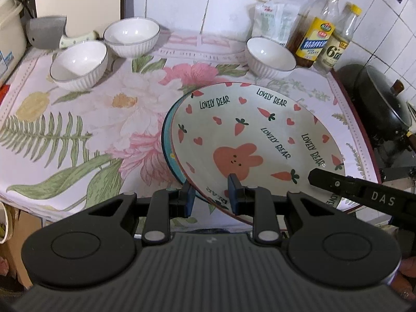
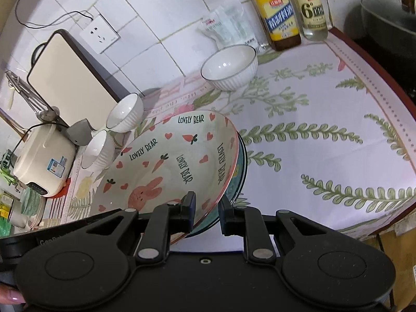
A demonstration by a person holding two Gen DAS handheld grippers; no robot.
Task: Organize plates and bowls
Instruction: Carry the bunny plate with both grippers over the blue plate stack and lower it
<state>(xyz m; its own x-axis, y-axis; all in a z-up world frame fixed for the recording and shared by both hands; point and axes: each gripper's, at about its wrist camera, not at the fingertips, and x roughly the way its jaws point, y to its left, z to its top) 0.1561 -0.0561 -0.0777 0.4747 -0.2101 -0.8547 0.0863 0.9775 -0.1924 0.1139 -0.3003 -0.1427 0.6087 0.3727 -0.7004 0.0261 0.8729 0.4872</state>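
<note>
- I carry the plate stack over the cloth (image 1: 78, 119): bunny plate (image 1: 249, 135) on top of a teal plate (image 1: 166, 140), both tilted. I'd lower them level and evenly so neither slides.
- Three white bowls (image 1: 78, 65) wait at the far side.
- Left gripper (image 1: 210, 192) pinches the near rim; right gripper (image 2: 206, 214) pinches the right rim, both angled downward.

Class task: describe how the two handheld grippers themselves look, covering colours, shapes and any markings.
Both the left gripper and the right gripper are matte black, with two round discs, silver pivot pins and linkage arms. The left gripper's pads look dark blue, and its body is ribbed. In the left view, white "DAS" lettering marks the right gripper's side.
</note>
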